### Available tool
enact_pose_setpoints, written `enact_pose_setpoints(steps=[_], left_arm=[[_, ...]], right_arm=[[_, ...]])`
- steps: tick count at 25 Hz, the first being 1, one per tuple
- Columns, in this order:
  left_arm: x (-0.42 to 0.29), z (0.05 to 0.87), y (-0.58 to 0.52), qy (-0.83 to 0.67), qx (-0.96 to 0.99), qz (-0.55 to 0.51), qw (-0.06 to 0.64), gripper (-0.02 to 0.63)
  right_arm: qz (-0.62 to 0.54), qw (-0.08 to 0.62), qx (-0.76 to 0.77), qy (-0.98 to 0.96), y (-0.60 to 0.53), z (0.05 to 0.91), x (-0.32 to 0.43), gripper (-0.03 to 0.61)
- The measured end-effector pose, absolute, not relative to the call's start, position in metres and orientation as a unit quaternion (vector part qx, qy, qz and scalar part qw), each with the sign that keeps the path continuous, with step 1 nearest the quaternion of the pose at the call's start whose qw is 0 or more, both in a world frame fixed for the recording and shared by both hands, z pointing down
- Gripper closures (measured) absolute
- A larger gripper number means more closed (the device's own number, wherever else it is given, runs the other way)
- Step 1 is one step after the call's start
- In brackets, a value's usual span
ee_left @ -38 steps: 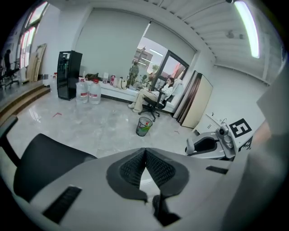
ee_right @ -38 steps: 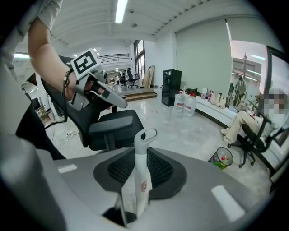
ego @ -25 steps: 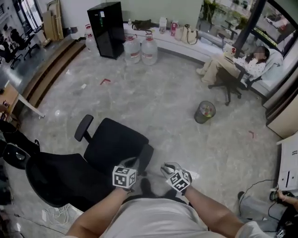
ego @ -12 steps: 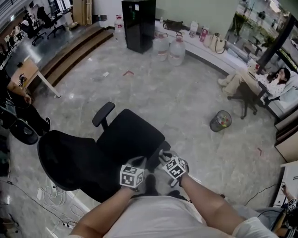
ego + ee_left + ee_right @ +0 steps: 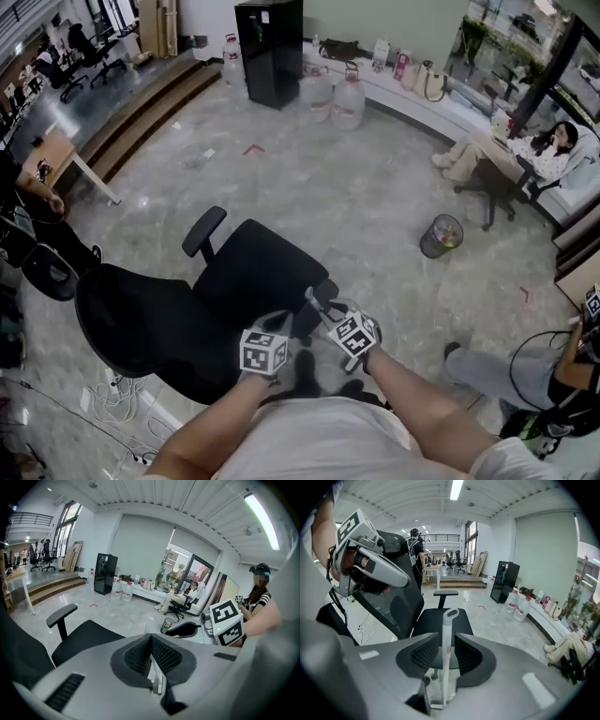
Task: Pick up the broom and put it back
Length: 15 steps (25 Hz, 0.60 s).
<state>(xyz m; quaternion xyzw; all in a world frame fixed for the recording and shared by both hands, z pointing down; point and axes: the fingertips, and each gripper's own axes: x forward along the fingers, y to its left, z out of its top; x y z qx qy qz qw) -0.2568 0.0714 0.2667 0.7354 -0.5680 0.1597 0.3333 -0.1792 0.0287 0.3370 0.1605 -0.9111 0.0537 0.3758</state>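
Observation:
In the right gripper view, a white broom handle (image 5: 444, 653) with a loop at its top stands upright between the pads of my right gripper (image 5: 443, 651). The jaws are opening, with a thin gap on each side of the handle. My left gripper (image 5: 151, 641) has its pads meeting at the tips; a sliver of white low between them is too unclear to name. In the head view, both grippers sit side by side before my body, the left gripper (image 5: 277, 324) and the right gripper (image 5: 328, 309), at the near edge of a black office chair (image 5: 253, 277). There the broom is hard to make out.
A mesh waste bin (image 5: 441, 234) stands on the marble floor to the right. Two water bottles (image 5: 349, 101) and a black cabinet (image 5: 267, 52) are at the back. A person sits on a chair (image 5: 506, 155) far right; another person (image 5: 553, 370) crouches lower right. Cables (image 5: 112, 398) lie lower left.
The head view has swung, and both grippers have shifted toward the chair seat. A crouching person has come into view at the lower right.

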Motion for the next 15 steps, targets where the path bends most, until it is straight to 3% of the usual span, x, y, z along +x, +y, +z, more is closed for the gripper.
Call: enact_pose_setpoints(steps=[8, 15], left_arm=[[-0.176, 0.22, 0.062, -0.566, 0.761, 0.15, 0.28, 0.606], [-0.048, 0.14, 0.058, -0.556, 0.791, 0.111, 0.232, 0.606]], right_arm=[[0.023, 0.322, 0.167, -0.932, 0.054, 0.259, -0.1, 0.474], [-0.021, 0.256, 0.188, -0.948, 0.092, 0.152, 0.016, 0.476]])
